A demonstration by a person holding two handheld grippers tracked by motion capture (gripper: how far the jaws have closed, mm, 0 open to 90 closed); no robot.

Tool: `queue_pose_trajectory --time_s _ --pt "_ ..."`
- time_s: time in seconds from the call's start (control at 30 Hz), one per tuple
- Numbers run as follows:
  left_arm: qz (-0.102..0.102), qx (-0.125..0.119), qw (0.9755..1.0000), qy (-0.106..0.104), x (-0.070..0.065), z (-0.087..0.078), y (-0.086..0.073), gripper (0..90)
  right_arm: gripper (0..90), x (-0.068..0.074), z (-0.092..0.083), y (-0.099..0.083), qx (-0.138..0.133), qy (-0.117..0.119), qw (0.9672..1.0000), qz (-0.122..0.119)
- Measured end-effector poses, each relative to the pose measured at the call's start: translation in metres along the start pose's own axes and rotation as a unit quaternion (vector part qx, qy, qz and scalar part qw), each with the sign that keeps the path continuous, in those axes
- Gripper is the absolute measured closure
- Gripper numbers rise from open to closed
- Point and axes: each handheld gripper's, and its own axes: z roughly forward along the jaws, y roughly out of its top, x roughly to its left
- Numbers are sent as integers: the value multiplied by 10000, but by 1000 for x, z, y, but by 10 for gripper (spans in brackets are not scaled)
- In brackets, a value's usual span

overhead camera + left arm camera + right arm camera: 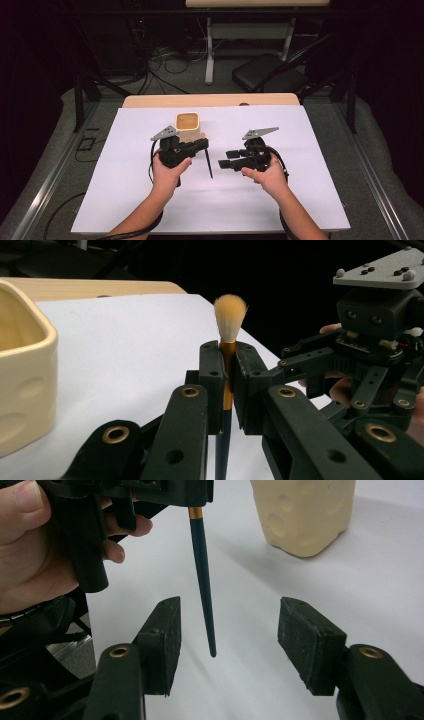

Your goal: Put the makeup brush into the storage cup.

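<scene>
- The brush (227, 365) sits at the centre of the left gripper view, clamped at its gold ferrule, tan bristles up, dark handle running down between the jaws.
- In the high view its handle (208, 162) slants down onto the white sheet (125, 200) at frame centre.
- The left gripper (200, 145) has its jaws closed tight on the brush.
- The right gripper (227, 645) stands with its jaws apart and nothing pressed between them; the handle tip hangs in the gap, touching neither pad.
- The cream cup (188, 126) stands just above the left gripper, near the sheet's upper edge.
- Bare sheet lies along the lower frame and both sides, up to the table edges.
</scene>
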Motion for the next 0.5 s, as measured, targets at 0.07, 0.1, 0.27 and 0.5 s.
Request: queue_pose_trajectory --time_s 0.07,0.1,0.27,0.5 --pt "65 4 10000 38 0 0 0 836 426 0 0 0 -1 -12 10000 -7" --pt "85 3 10000 48 -1 -1 1 836 425 0 0 0 7 -17 10000 -9" --pt "257 6 9994 231 -3 -2 3 836 417 0 0 0 28 -48 10000 -19" --pt "460 46 9978 480 -6 -5 6 836 409 -1 -1 0 25 -72 10000 4"
